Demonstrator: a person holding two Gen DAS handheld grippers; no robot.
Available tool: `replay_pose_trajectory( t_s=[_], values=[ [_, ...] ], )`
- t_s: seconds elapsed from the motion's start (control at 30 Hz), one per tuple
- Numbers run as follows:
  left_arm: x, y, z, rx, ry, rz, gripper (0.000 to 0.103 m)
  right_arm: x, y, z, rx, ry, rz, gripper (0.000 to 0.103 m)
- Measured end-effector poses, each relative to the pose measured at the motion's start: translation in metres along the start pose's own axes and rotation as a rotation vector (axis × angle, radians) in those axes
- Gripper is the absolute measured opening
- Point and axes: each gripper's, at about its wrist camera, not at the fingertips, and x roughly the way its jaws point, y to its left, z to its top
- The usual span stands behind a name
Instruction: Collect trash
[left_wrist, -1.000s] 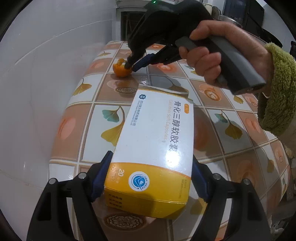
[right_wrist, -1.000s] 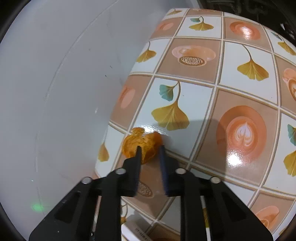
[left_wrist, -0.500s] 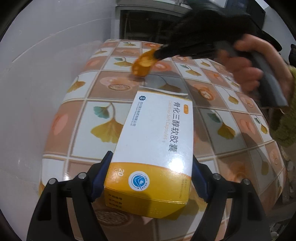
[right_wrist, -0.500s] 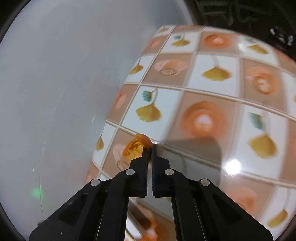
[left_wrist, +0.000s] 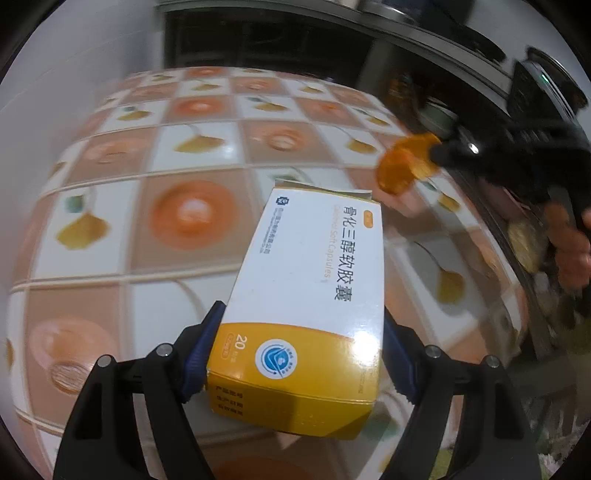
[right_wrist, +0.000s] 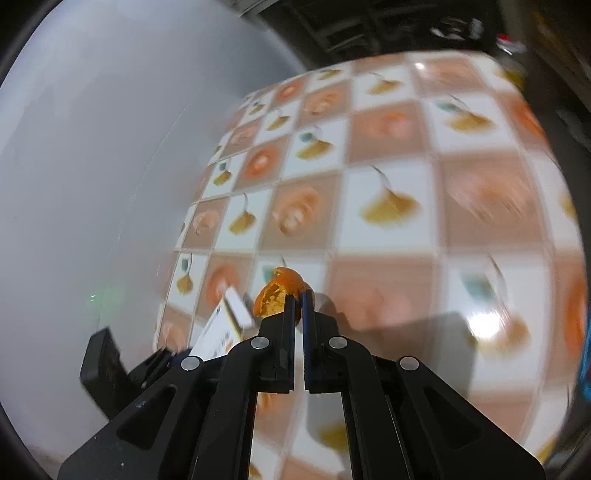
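Note:
A white and yellow medicine box (left_wrist: 310, 291) sits clamped between the blue pads of my left gripper (left_wrist: 301, 332), lifted over the tiled tabletop (left_wrist: 192, 214). My right gripper (right_wrist: 298, 295) is shut on a piece of orange peel (right_wrist: 275, 295), which sticks out from its tips above the table. From the left wrist view the peel (left_wrist: 404, 168) hangs at the upper right, pinched by the right gripper (left_wrist: 437, 151), with a person's hand (left_wrist: 570, 251) behind it. The box (right_wrist: 221, 325) and the left gripper's body show at the lower left of the right wrist view.
The table is covered in a cloth with orange and ginkgo-leaf squares (right_wrist: 388, 206). A white wall (right_wrist: 92, 166) runs along its left side. Dark furniture and clutter (left_wrist: 480, 48) lie beyond the far and right edges of the table.
The right gripper shut on the orange peel, lifted it off the table and carried it far to the right. The left gripper, still holding the box, shifted and turned rightward.

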Motion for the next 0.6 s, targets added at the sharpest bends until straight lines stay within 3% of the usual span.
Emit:
replay_pose_trajectory(
  t_s=[0.1,0.3,0.43,0.6],
  values=[
    [0.002,-0.018,-0.004,0.043,0.017,-0.034,0.076,-0.027,-0.020,-0.042,0.019,-0.018,-0.064,0.002],
    [0.010,-0.035,0.001,0.085,0.044,-0.054,0.076,-0.036,-0.025,-0.095,-0.024,-0.021,-0.208,0.007],
    [0.015,-0.039,0.006,0.096,0.061,-0.054,0.076,-0.031,-0.023,-0.100,-0.058,-0.033,-0.254,0.013],
    [0.014,-0.047,0.004,0.109,0.063,-0.053,0.076,-0.031,-0.022,-0.098,-0.089,-0.062,-0.265,0.013]
  ],
)
